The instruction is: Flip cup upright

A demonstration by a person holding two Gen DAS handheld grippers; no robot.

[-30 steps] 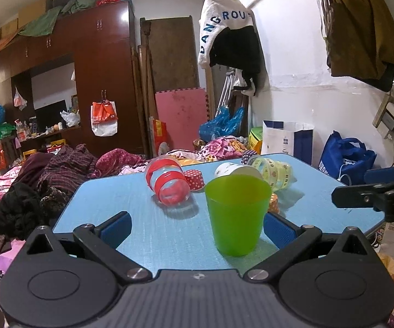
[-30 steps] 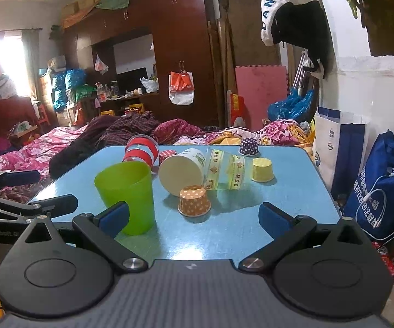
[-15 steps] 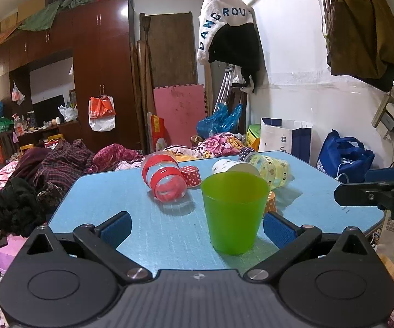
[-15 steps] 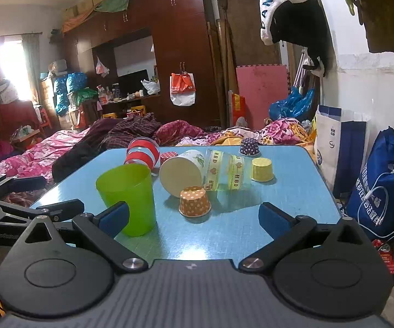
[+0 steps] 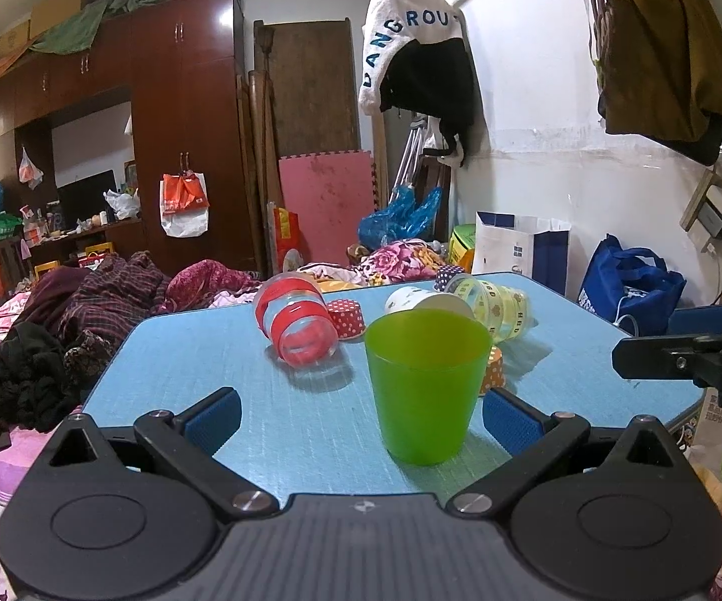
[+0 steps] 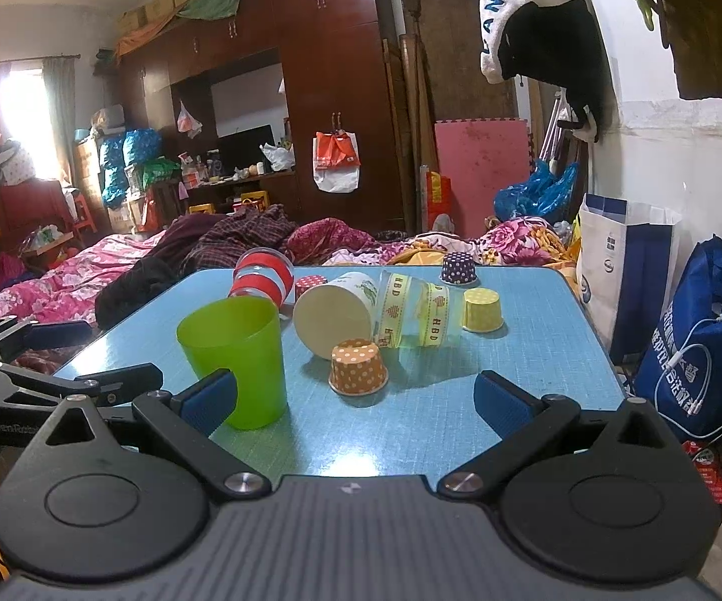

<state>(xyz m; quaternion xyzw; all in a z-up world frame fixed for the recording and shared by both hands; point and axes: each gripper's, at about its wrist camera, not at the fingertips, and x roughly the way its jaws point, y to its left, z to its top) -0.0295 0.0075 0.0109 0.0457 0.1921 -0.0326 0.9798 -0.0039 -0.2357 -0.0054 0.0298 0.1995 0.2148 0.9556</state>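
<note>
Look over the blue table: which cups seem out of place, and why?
Three lie tipped on their sides mid-table: the red-striped cup, the white paper cup and the clear HBD cup. The green cup stands upright.

Both wrist cameras look low and level across the blue table from its near edge, sharing the nearby green cup and wardrobe.
</note>
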